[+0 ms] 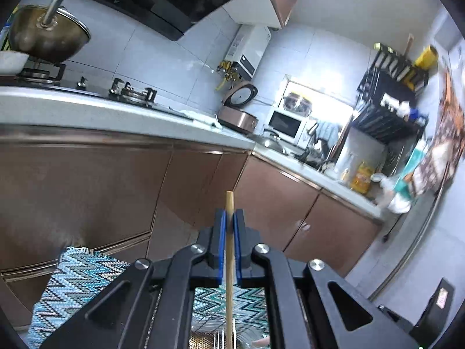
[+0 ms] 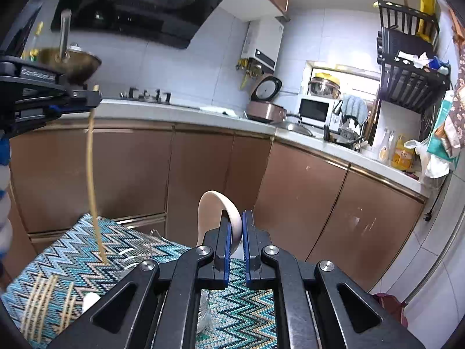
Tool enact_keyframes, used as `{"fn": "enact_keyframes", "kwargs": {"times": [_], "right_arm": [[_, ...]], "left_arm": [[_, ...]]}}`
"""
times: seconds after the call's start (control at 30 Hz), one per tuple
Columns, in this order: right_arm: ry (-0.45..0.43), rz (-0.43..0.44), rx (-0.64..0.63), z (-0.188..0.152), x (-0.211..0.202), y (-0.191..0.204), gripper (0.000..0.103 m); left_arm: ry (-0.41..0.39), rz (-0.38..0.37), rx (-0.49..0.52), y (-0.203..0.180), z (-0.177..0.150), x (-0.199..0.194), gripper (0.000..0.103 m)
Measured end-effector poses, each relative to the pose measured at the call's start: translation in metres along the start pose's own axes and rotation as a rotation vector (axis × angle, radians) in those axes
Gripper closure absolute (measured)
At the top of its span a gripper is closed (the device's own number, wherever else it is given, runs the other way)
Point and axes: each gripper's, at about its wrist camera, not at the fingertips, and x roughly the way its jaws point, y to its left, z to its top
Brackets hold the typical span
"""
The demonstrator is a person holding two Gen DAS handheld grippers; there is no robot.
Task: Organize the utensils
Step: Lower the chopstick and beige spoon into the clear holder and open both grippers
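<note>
My left gripper (image 1: 230, 218) is shut on a single wooden chopstick (image 1: 229, 264), held upright above the zigzag-patterned mat (image 1: 58, 288). The right wrist view shows that gripper (image 2: 90, 103) at upper left with the chopstick (image 2: 93, 180) hanging down to just above the mat (image 2: 130, 250). My right gripper (image 2: 236, 221) is shut on a white ceramic spoon (image 2: 216, 212), bowl up, above the mat. Several more chopsticks (image 2: 46, 302) lie on the mat at lower left. A clear glass jar (image 2: 205, 311) sits under my right gripper, mostly hidden.
Brown cabinets (image 2: 203, 174) and a grey counter (image 2: 180, 113) stand behind the mat. On the counter are a stove with a pot (image 1: 46, 32), a rice cooker (image 2: 266, 107), a microwave (image 2: 315, 110) and a black rack (image 2: 409, 78). A wire rack (image 1: 215, 337) shows below my left gripper.
</note>
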Motion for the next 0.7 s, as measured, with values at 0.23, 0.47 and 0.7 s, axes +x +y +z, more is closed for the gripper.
{"fn": "enact_keyframes", "kwargs": {"times": [0.23,0.47,0.7], "right_arm": [[0.046,0.001,0.003,-0.036,0.023,0.01,0.096],[0.071,0.035,0.028,-0.051,0.035,0.012,0.095],[0.099,0.058,0.056,-0.063,0.039,0.015,0.09]], "left_arm": [[-0.005,0.076,0.113,-0.009,-0.06,0.039,0.098],[0.008,0.115,0.148,-0.004,-0.091,0.053,0.098],[0.021,0.131,0.172,-0.002,-0.103,0.051,0.096]]}}
